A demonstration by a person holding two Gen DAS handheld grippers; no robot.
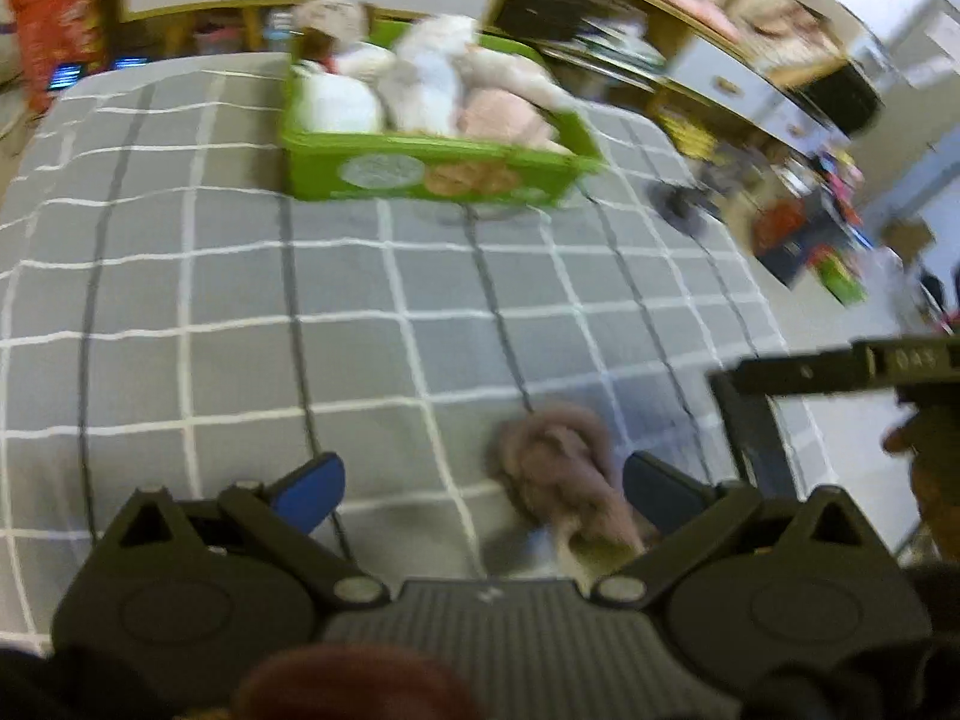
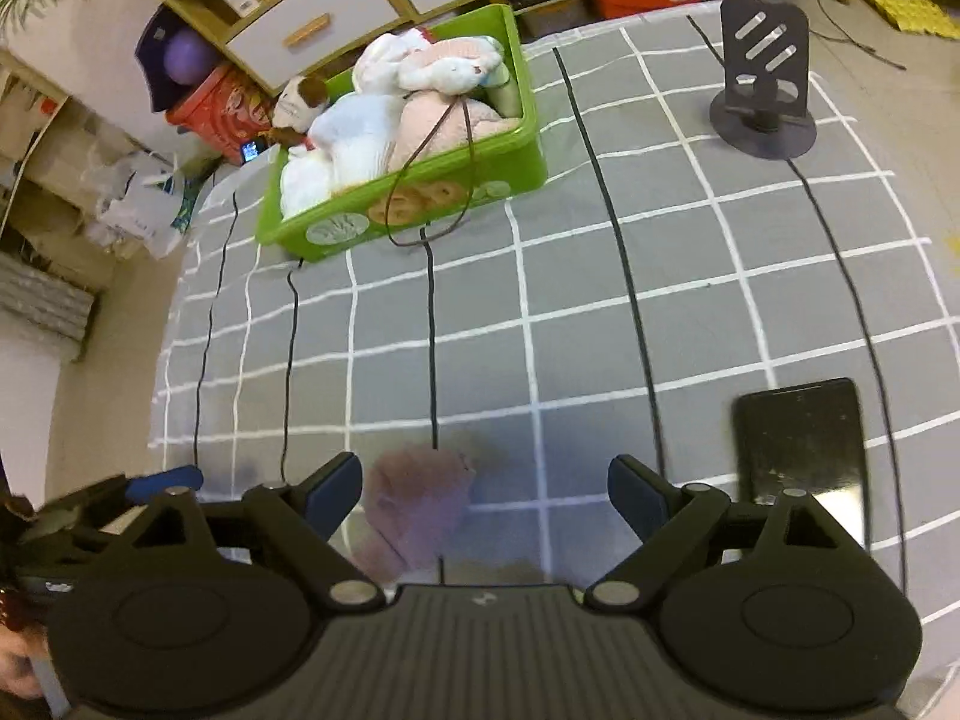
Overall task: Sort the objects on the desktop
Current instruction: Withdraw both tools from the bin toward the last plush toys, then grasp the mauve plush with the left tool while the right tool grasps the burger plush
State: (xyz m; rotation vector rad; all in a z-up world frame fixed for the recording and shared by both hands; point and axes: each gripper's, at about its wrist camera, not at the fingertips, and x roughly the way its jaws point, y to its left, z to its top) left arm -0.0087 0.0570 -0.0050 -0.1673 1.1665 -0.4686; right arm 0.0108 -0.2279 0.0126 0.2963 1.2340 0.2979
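A mauve plush toy (image 1: 567, 468) lies on the grey checked cloth, close in front of my open left gripper (image 1: 483, 489), nearer its right finger. In the right wrist view the same toy (image 2: 420, 504) is blurred between the fingers of my open right gripper (image 2: 486, 495), nearer the left finger. A green bin (image 1: 432, 165) full of white and pink plush toys stands at the far side of the table; it also shows in the right wrist view (image 2: 510, 162). A black phone (image 2: 801, 444) lies flat to the right of my right gripper.
A black phone stand (image 2: 765, 84) stands at the far right of the cloth. A thin brown cord (image 2: 432, 180) hangs over the bin's front. Shelves and drawers (image 2: 312, 24) run behind the table. My left gripper (image 2: 162, 480) shows at the lower left edge.
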